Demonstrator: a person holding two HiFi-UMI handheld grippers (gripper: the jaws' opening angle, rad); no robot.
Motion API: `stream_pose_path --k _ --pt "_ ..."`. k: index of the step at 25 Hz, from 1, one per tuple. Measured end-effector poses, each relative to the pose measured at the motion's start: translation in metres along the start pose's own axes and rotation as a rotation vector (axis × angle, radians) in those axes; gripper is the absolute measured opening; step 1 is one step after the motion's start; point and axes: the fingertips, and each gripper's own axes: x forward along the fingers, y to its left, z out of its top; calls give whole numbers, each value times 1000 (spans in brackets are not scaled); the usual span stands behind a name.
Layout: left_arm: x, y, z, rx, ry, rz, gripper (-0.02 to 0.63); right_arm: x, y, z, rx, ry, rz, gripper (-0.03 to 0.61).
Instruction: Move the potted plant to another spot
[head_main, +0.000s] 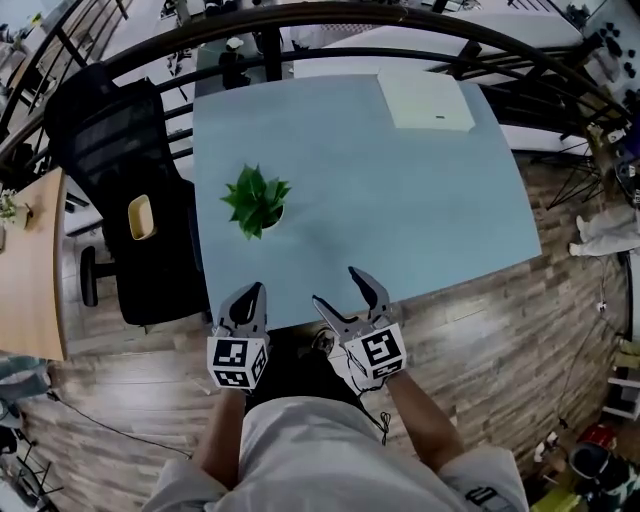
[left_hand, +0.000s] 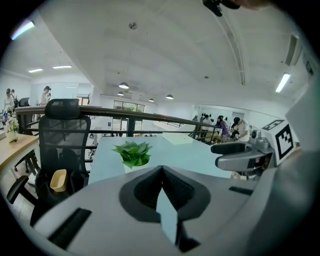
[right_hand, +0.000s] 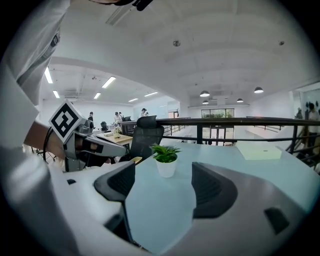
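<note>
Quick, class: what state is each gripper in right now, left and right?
Left gripper: shut, empty.
Right gripper: open, empty; the plant stands well beyond it.

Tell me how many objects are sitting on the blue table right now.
2. The potted plant stands left of centre; a pale flat pad lies at the far right corner. Nothing else shows on the table.

Pale-blue table (head_main: 400, 200), black office chair (head_main: 110, 150), wood-plank floor (head_main: 480, 350), dark railing (head_main: 330, 13).
</note>
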Motion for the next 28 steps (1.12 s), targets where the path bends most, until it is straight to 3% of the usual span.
stream_pose_path --k 10,14,23,28 --pt "41 56 -28 -57 82 -6 12 92 -5 -19 -27 69 51 382" --pt "55 73 -36 -43 113 -5 12 127 -4 -26 -58 93 93 397" --pt "72 102 -60 -72 180 -9 12 208 -8 -47 -135 155 164 483" --pt "81 120 -63 -67 197 -13 12 238 -7 -46 -110 158 192 519"
